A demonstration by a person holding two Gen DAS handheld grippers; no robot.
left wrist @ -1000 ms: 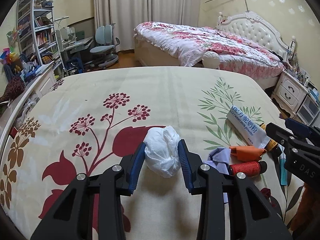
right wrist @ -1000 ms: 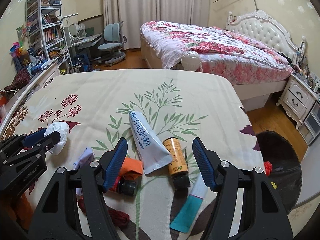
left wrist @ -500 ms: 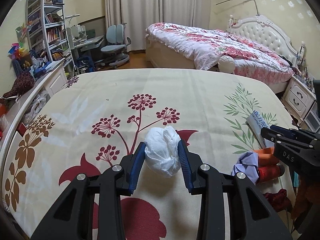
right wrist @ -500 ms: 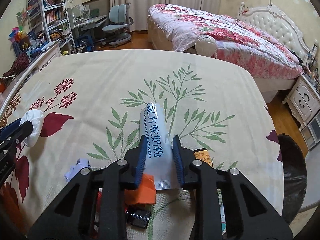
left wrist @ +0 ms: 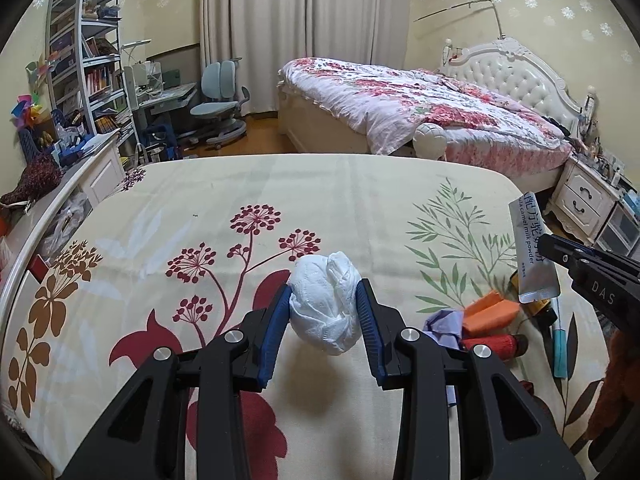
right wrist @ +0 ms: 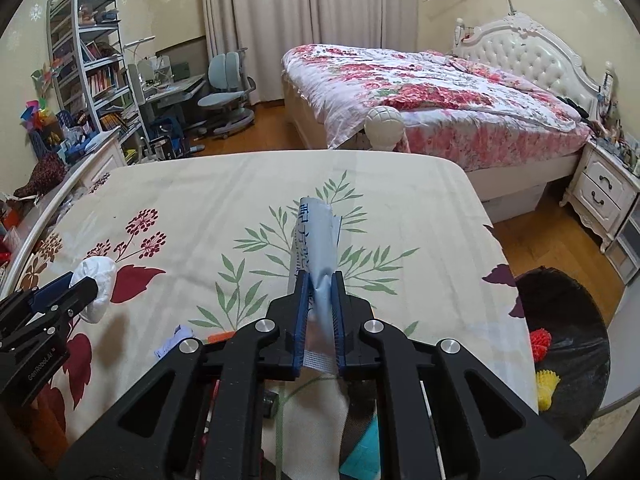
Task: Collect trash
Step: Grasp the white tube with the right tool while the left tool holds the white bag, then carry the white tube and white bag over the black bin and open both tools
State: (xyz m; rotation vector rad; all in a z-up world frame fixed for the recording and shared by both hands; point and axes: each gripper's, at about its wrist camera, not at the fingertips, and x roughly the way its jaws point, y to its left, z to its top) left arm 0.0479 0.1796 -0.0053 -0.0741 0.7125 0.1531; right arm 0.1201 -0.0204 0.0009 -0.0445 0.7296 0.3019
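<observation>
My left gripper [left wrist: 322,308] is shut on a crumpled white tissue ball [left wrist: 324,312] and holds it above the floral table cloth [left wrist: 320,200]. My right gripper [right wrist: 319,292] is shut on a pale blue milk powder sachet [right wrist: 316,240], lifted off the cloth; the sachet also shows in the left wrist view [left wrist: 534,256]. The tissue ball shows at the left of the right wrist view [right wrist: 96,288]. More trash lies on the cloth: an orange wrapper [left wrist: 490,312], a purple scrap [left wrist: 444,326], a red roll [left wrist: 496,346] and a teal stick [left wrist: 559,350].
A black trash bag [right wrist: 568,344] holding red and yellow bits stands on the floor right of the table. A bed [right wrist: 420,92], a nightstand [right wrist: 604,192], a desk chair [right wrist: 224,92] and shelves [right wrist: 92,64] stand beyond the table.
My right gripper closed on the sachet and lifted it off the cloth. My left gripper kept hold of the tissue ball and rose a little.
</observation>
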